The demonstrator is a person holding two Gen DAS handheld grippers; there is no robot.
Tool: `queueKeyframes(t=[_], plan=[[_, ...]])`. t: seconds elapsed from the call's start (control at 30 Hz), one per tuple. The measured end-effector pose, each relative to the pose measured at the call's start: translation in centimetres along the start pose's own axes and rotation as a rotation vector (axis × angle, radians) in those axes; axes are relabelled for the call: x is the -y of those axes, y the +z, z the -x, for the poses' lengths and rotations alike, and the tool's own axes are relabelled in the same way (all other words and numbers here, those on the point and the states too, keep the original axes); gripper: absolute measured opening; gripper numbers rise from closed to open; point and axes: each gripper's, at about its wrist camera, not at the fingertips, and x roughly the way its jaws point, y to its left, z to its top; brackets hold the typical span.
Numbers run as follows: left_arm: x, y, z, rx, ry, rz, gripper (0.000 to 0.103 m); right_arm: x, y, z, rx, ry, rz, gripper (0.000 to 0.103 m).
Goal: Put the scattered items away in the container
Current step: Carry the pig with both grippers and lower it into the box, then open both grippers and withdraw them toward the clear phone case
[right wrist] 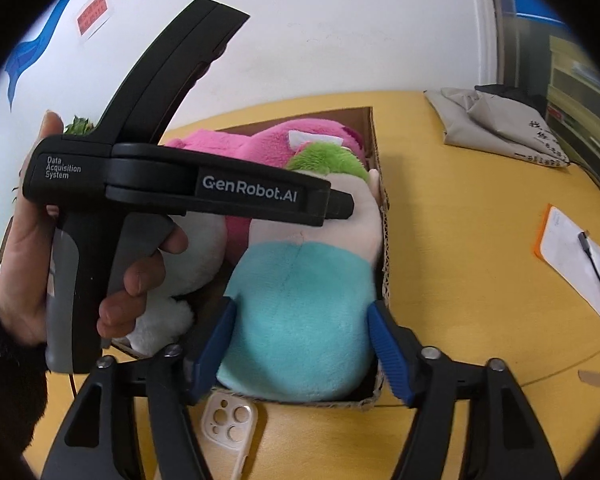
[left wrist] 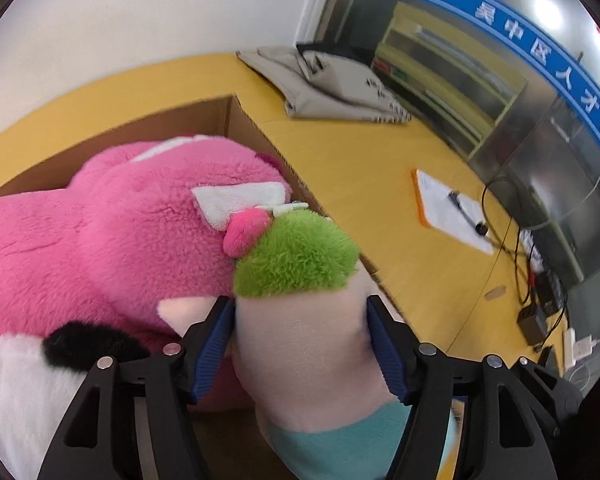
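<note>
The green-haired plush doll (left wrist: 300, 320) is clamped around its pale body by the 2 blue pads of the left gripper (left wrist: 300, 344), inside the cardboard box (left wrist: 252, 128) beside the pink plush toy (left wrist: 120, 232). The right gripper (right wrist: 302, 350) is spread around the doll's teal bottom; contact cannot be told.

A yellow table (left wrist: 380, 168) is set against a plain white wall (left wrist: 140, 20). Glass panels (left wrist: 440, 64) under a blue banner (left wrist: 540, 52) are seen to the right, with a ceiling light (left wrist: 548, 10) reflected in them. A red sign (right wrist: 93, 14) is stuck on the wall.
</note>
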Motion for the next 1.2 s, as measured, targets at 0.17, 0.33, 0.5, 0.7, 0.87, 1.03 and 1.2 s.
queueKeyframes(t=[0.17, 0.33, 0.5, 0.7, 0.87, 1.03, 1.2], plan=[[1.0, -1.8, 6.3, 0.123, 0.061, -0.025, 0.083, -1.3, -0.5, 4.4, 0.125, -0.055, 0.031, 0.081], [0.2, -6.6, 15.0, 0.281, 0.185, 0.003, 0.103, -2.4, -0.6, 7.5, 0.177, -0.083, -0.018, 0.081], [-2.1, -13.2, 20.0, 0.296, 0.31, 0.074, 0.103, -6.0, -1.1, 8.5, 0.207, -0.094, 0.013, 0.081], [-3.7, -18.2, 21.7, 0.285, 0.32, 0.153, 0.103, -9.2, -1.8, 7.9, 0.145, -0.108, 0.012, 0.081], [-3.4, -19.7, 22.6, 0.299, 0.301, 0.158, 0.103, -10.9, -2.3, 8.8, 0.148, -0.14, 0.046, 0.081], [-3.2, -19.9, 22.8, 0.31, 0.278, 0.159, 0.103, -11.5, -2.4, 9.4, 0.158, -0.172, 0.069, 0.081], [-3.2, -20.0, 22.8, 0.316, 0.266, 0.175, 0.103, -11.3, -2.5, 9.3, 0.147, -0.19, 0.069, 0.081]])
